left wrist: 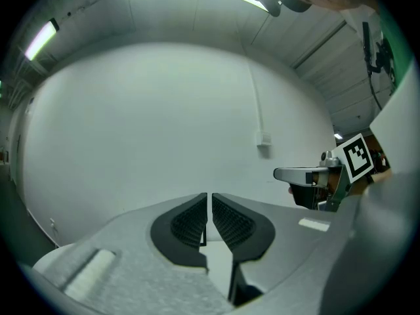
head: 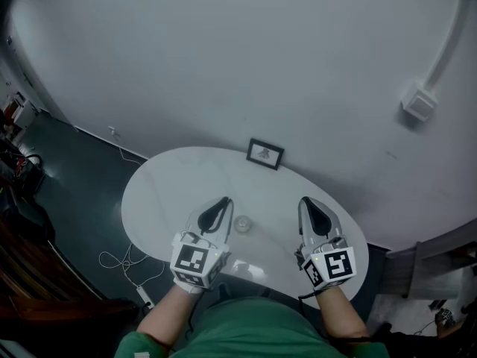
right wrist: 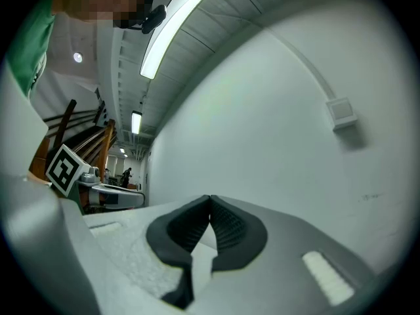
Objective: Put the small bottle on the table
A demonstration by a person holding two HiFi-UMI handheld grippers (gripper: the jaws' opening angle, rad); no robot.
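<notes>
In the head view a small clear bottle (head: pixel 243 224) stands on the white oval table (head: pixel 171 181), between my two grippers and apart from both. My left gripper (head: pixel 221 204) is just left of it, jaws shut with nothing in them. My right gripper (head: pixel 306 203) hovers to the bottle's right, also shut and empty. The left gripper view shows the closed left gripper (left wrist: pixel 209 202) aimed at the white wall, with the right gripper (left wrist: pixel 295 174) off to the side. In the right gripper view the shut right gripper (right wrist: pixel 210 205) points at the wall; the bottle is not seen in either gripper view.
A small black picture frame (head: pixel 265 154) stands at the table's far edge against the white wall. A white cable (head: pixel 127 263) and power strip lie on the dark floor to the left. A wall box (head: pixel 419 101) with a conduit sits high on the right.
</notes>
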